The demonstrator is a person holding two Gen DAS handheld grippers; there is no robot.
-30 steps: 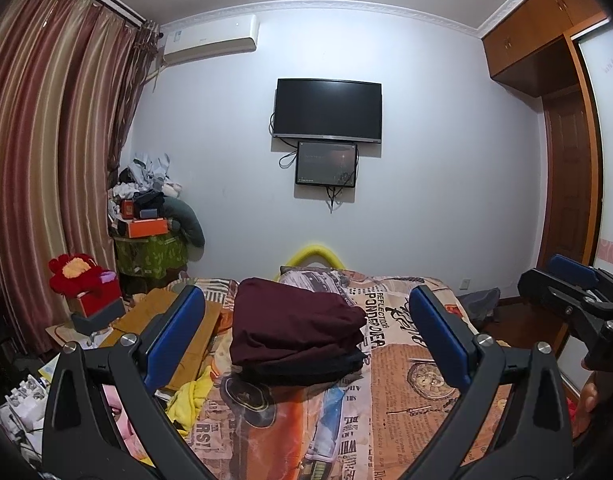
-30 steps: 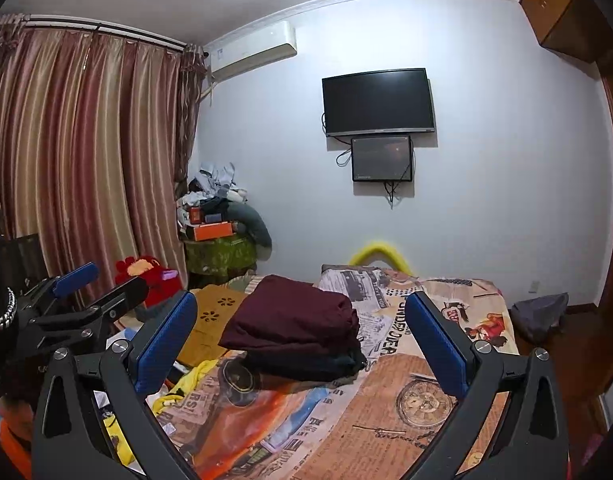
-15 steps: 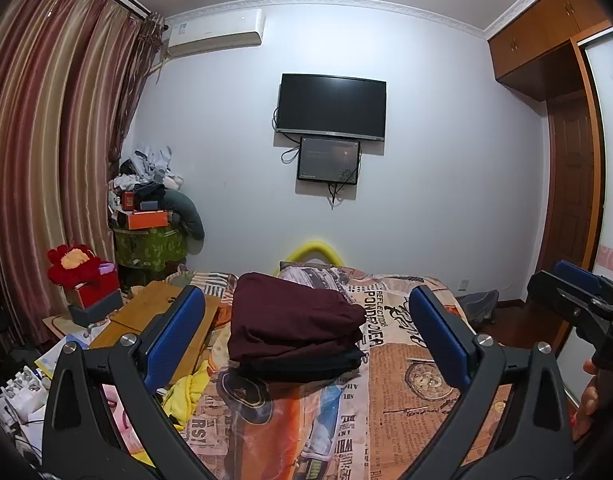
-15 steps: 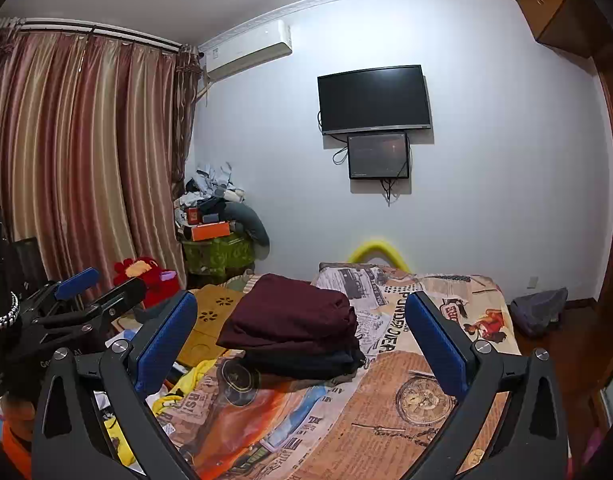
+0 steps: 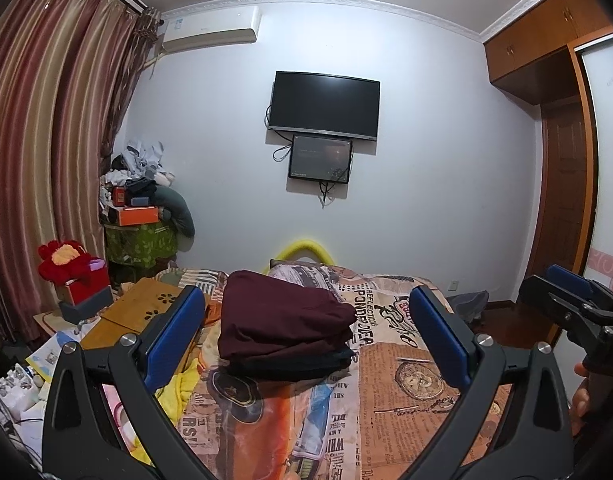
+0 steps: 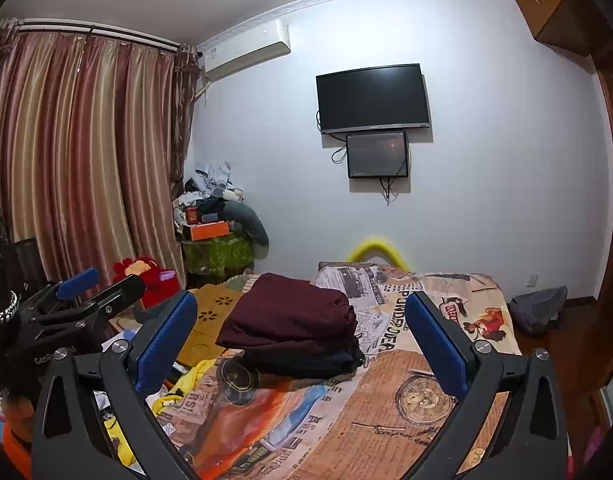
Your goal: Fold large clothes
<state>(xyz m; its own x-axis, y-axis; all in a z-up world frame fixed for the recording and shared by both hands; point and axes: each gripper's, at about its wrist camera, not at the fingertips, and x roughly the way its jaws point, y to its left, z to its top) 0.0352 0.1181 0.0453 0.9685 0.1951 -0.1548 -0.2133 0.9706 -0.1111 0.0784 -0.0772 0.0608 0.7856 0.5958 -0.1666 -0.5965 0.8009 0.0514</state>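
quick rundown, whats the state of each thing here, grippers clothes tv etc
left gripper: open, empty, above the bed
right gripper: open, empty, above the bed
maroon garment: folded, on top of the stack
dark garment: folded, bottom of the stack
bed cover: spread flat
tv: screen dark
small screen: faintly lit
curtains: drawn shut

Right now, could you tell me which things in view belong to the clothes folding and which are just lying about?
Belongs to the job:
- maroon folded garment, on top of the pile
- dark folded garment beneath it
- bed they rest on
- left tool and right tool, both open and empty

Just lying about:
- red plush toy
- yellow cloth
- orange box
- wall TV
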